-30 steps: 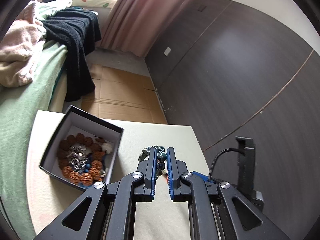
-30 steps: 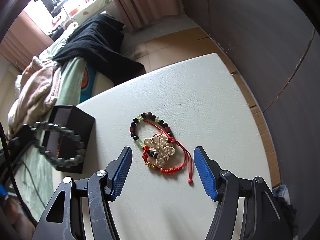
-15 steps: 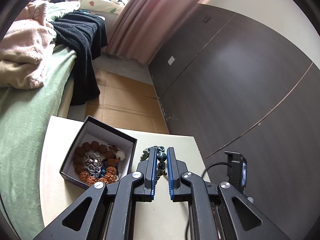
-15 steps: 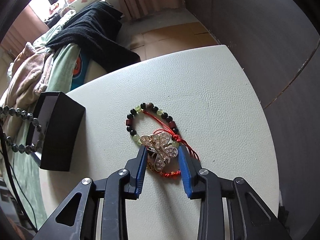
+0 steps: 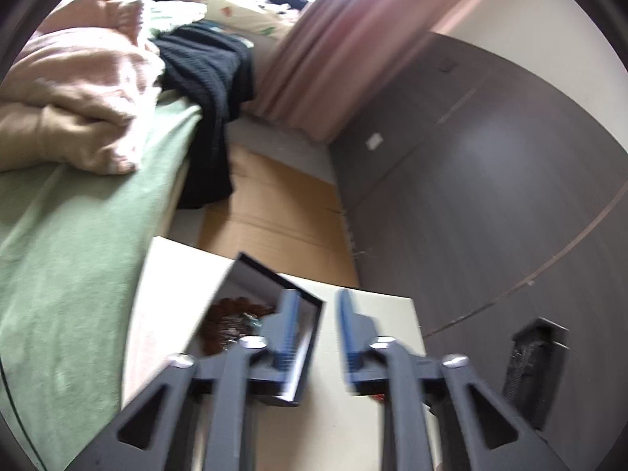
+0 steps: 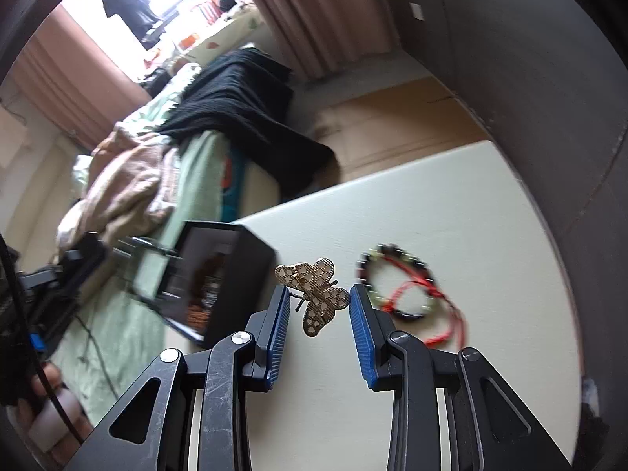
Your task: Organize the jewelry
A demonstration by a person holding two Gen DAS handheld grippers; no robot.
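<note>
In the left wrist view, my left gripper [image 5: 314, 337] has just been opening. Its 2 blue ribbed pads now stand apart with nothing between them, and I see no green bead bracelet there. The left pad hangs over the black box [image 5: 271, 314], the right one over the cream table [image 5: 376, 431] just beside the box. The box is square, with thin dark walls and a pale lining. Inside it lie rough brown beads [image 5: 231, 314], and a small blue-green bit shows among them. This picture is blurred, so I cannot tell if the green bracelet went fully into the box. The risk I see here: a loop left over the box wall could slide out onto the table.

In the right wrist view, my right gripper [image 6: 318, 329] has narrowed and now holds the gold butterfly brooch [image 6: 316, 294] at a medium opening. The brooch is thin pierced metal, stiff and smooth, and it sits tilted with only its wing edges against the pads. Such a hold is weak — a small twist could let it slip and fall. It is above the table, just right of the box. The bead bracelet with red cord [image 6: 400, 290] lies on the table, further right of the box. I judge its cord no longer catches the brooch, but it is blurred.
</note>
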